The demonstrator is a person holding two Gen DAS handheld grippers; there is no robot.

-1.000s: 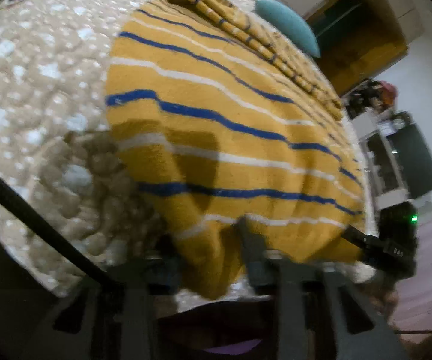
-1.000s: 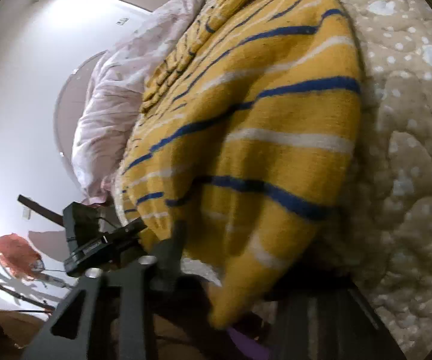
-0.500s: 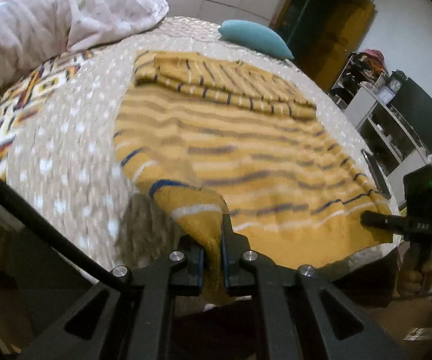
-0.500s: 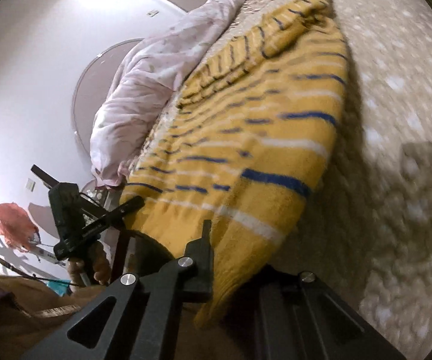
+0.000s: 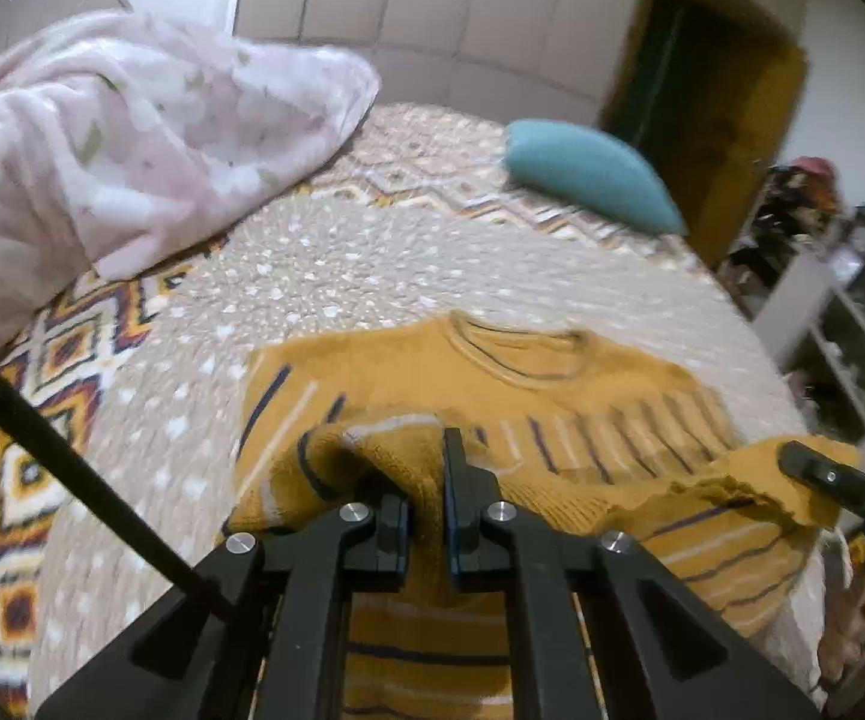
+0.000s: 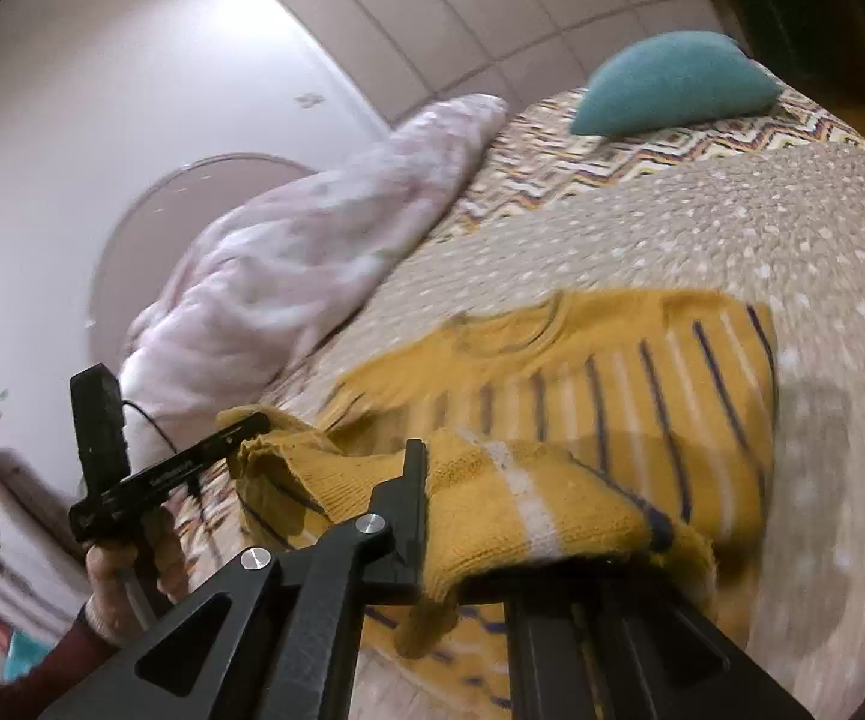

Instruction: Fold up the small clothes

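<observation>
We work over a bed whose beige dotted bedspread [image 5: 372, 264] has a zigzag border, with pale panelled cupboards behind. A pink quilt [image 5: 102, 138] and teal cushion [image 5: 588, 180] lie beyond. The yellow striped sweater [image 5: 492, 378] lies near the bed's edge, its hem lifted. Our left gripper [image 5: 426, 498] and right gripper [image 6: 492, 516] each pinch that hem.

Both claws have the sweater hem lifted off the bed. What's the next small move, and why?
Probably carry the hem forward toward the collar and lay it down. The left claw and right claw are each shut on the yellow striped sweater, its lower edge raised and partly doubled over the chest, while the collar end lies flat on the bedspread.
</observation>
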